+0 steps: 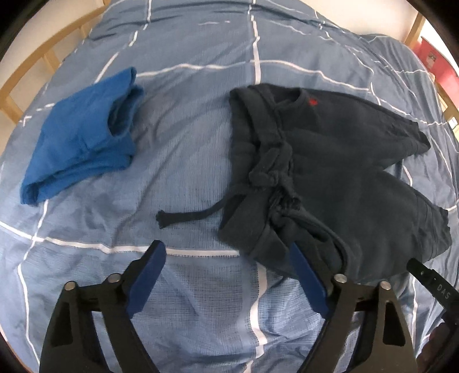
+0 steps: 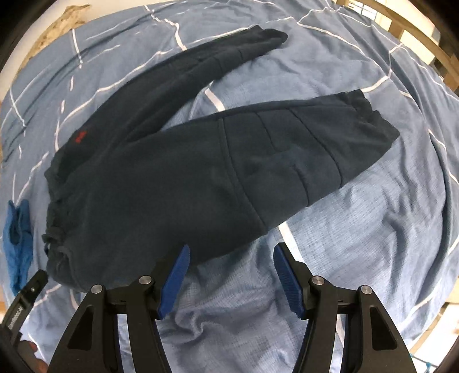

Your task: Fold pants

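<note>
Left wrist view: my left tongs [image 1: 226,252] and right tongs [image 2: 231,258] gape empty; pants [image 2: 178,178] lie unfolded on the bed [image 1: 186,160].

Bed surface fills both views. Duvet cover [image 1: 200,71]: light blue, woven grid texture, thin white lines forming large irregular rectangles. Fabric rumpled, soft creases throughout, deeper folds toward the right in the right wrist view.

Wooden bed frame [image 1: 31,69]: pale wood, slats visible past the cover's left edge in the left wrist view; more pale rails [image 2: 413,31] show upper right in the right wrist view.

Red object [image 1: 436,63] beyond the bed, upper right of the left wrist view; kind cannot be told.

Wall [image 1: 43,17] white. Worn, peeling patch [image 2: 63,20] upper left in the right wrist view.

Light: bright, diffuse, daylight-like; no hard shadows.
</note>
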A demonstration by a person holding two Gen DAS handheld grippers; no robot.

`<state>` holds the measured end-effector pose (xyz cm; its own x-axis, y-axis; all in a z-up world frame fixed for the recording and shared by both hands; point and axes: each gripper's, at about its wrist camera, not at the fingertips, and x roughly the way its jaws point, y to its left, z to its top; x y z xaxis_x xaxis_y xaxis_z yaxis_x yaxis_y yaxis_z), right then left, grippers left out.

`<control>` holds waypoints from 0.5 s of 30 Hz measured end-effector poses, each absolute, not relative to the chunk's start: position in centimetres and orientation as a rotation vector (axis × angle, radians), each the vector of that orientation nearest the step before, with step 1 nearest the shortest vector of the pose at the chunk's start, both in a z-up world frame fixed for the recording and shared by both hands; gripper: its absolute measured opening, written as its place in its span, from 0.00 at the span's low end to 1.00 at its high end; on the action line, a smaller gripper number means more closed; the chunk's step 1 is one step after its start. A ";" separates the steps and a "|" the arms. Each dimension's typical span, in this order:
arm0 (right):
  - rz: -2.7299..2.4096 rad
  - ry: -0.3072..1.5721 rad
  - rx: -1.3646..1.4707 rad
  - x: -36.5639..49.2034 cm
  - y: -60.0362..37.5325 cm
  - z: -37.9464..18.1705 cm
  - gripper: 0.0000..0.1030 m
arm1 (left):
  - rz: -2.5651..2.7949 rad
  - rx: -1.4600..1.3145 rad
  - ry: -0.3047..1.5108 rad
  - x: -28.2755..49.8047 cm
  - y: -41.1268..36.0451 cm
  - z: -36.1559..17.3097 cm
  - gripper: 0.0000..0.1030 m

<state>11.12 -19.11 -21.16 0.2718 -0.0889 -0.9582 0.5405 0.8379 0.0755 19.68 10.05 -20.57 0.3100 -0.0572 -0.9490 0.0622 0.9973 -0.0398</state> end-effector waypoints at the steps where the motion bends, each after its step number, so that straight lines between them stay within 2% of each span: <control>1: -0.440 1.231 0.427 11.2 -19.1 -21.3 0.59 | -0.085 -0.003 1.258 19.7 10.1 -20.7 0.79; 9: -0.476 1.225 0.451 11.4 -19.7 -22.2 0.59 | -0.104 -0.080 1.280 20.8 9.8 -21.7 0.78; 12: -0.478 1.224 0.455 11.6 -20.1 -22.5 0.58 | -0.104 -0.113 1.299 21.3 9.7 -22.4 0.75; 15: -0.469 1.222 0.486 11.8 -20.4 -22.9 0.52 | -0.120 -0.143 1.327 21.8 9.4 -23.3 0.67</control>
<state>11.78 -20.44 -22.85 0.2735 -0.0788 -0.9586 0.5825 0.8067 0.0999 21.84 9.40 -23.29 0.2377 -0.1689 -0.9565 0.0057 0.9850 -0.1725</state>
